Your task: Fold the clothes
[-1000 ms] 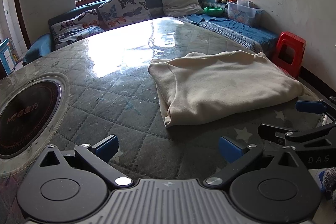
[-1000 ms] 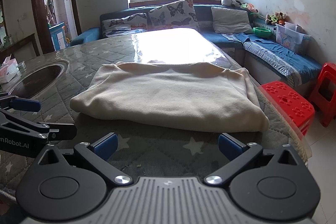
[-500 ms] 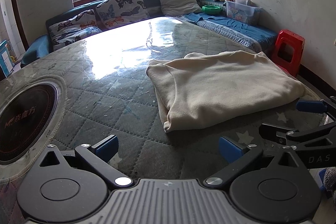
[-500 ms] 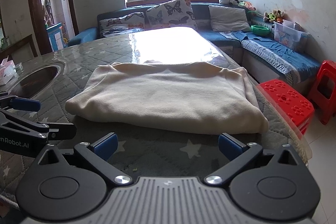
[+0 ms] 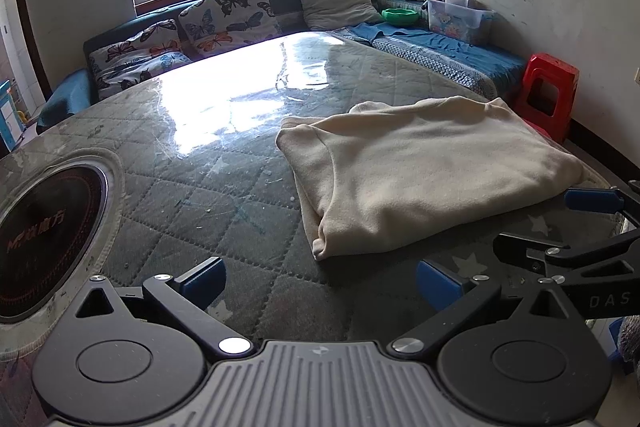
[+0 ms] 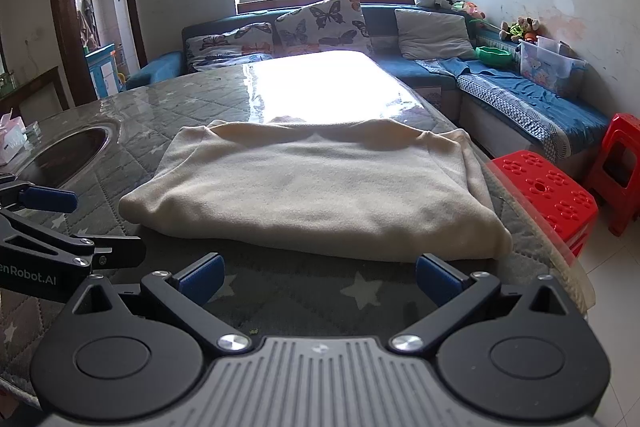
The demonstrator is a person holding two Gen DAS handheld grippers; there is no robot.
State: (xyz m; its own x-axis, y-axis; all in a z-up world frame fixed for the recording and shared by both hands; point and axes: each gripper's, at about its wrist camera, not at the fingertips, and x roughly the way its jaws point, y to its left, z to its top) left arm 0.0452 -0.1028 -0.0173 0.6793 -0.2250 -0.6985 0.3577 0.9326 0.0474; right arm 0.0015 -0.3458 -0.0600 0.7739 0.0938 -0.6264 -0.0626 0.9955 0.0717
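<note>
A cream garment (image 5: 424, 179) lies folded into a flat rectangle on the quilted table (image 5: 192, 211); in the right wrist view the same cream garment (image 6: 320, 191) sits straight ahead. My left gripper (image 5: 320, 283) is open and empty, just short of the garment's near left corner. My right gripper (image 6: 318, 277) is open and empty too, in front of the garment's near edge. The right gripper's fingers (image 5: 592, 201) show at the right edge of the left wrist view. At the left edge of the right wrist view are the left gripper's fingers (image 6: 52, 199).
A round dark cooktop (image 5: 44, 239) is set into the table at the left. Red stools (image 6: 548, 195) stand just off the table's right edge. A blue sofa (image 6: 520, 95) with butterfly cushions (image 6: 320, 23) wraps the far side. A tissue pack (image 6: 10, 143) lies at far left.
Both grippers have crept slightly forward toward the folded garment. They stay open, and the garment has not moved.
</note>
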